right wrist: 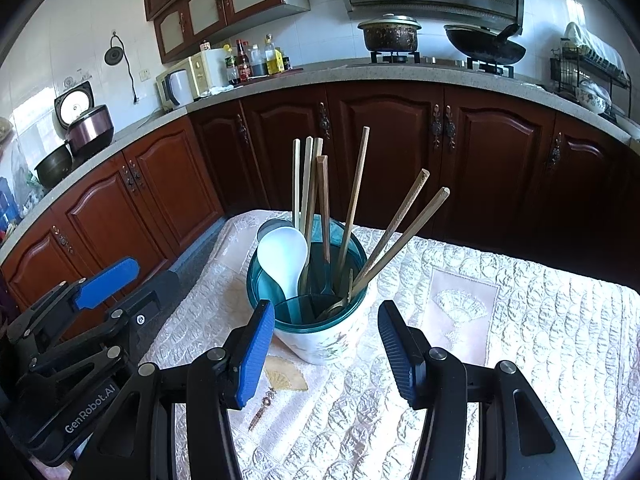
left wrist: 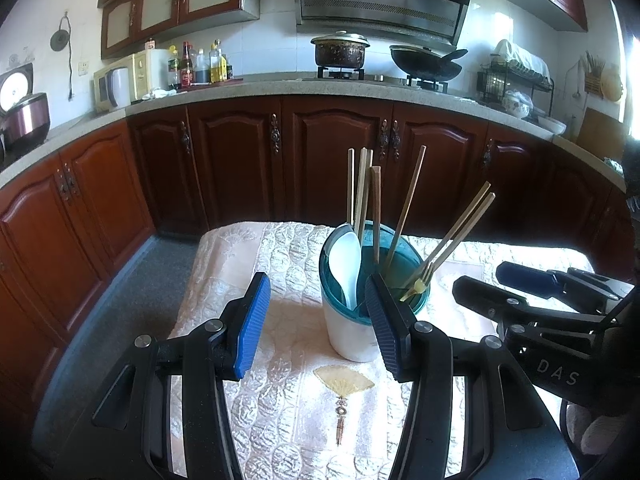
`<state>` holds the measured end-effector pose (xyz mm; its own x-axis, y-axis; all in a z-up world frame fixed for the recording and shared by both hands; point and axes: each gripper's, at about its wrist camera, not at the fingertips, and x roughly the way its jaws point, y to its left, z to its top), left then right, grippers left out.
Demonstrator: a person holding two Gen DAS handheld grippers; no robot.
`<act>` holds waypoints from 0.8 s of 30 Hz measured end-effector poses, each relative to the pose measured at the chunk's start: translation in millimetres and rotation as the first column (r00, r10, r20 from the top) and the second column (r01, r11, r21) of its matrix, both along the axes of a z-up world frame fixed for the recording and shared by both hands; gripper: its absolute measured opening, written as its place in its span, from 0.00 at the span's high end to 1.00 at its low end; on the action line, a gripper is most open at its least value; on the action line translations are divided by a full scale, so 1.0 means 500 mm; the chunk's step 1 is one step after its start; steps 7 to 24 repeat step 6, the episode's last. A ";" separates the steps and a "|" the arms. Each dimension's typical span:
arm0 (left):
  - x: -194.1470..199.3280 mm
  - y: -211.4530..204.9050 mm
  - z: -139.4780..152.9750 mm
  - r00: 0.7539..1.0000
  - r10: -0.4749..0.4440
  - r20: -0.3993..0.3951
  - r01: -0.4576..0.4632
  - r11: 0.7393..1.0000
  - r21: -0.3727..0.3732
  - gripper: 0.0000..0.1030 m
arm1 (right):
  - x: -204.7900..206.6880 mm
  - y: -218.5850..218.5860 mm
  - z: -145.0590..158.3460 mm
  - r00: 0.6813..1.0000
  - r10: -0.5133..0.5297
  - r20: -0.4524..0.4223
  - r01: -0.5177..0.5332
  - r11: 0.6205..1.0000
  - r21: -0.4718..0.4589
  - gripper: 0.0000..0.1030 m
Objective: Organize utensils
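Note:
A white utensil holder with a teal rim stands upright on a cream quilted cloth. Inside it are several wooden chopsticks, a white rice spoon and a metal fork. My left gripper is open, just short of the holder, with nothing between its blue pads. My right gripper is open too, its fingers either side of the holder's near wall without touching. Each gripper shows in the other's view, the right gripper and the left gripper.
Dark wooden kitchen cabinets run behind the table under a stone counter. On the counter stand a pot, a wok, bottles, a microwave and a rice cooker. Grey floor lies left of the table.

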<state>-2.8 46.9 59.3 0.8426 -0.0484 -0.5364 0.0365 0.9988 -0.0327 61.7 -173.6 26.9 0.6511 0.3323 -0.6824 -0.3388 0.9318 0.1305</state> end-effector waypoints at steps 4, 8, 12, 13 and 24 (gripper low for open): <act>0.001 -0.003 0.000 1.000 -0.003 0.010 0.003 1.000 0.010 0.52 | 0.002 -0.004 -0.005 1.000 -0.004 -0.004 0.004 1.000 0.002 0.50; 0.001 -0.004 -0.001 1.000 -0.003 0.005 0.003 1.000 0.007 0.52 | 0.003 -0.010 -0.008 1.000 -0.010 -0.006 0.010 1.000 0.003 0.50; 0.001 -0.004 -0.001 1.000 -0.003 0.005 0.003 1.000 0.007 0.52 | 0.003 -0.010 -0.008 1.000 -0.010 -0.006 0.010 1.000 0.003 0.50; 0.001 -0.004 -0.001 1.000 -0.003 0.005 0.003 1.000 0.007 0.52 | 0.003 -0.010 -0.008 1.000 -0.010 -0.006 0.010 1.000 0.003 0.50; 0.001 -0.004 -0.001 1.000 -0.003 0.005 0.003 1.000 0.007 0.52 | 0.003 -0.010 -0.008 1.000 -0.010 -0.006 0.010 1.000 0.003 0.50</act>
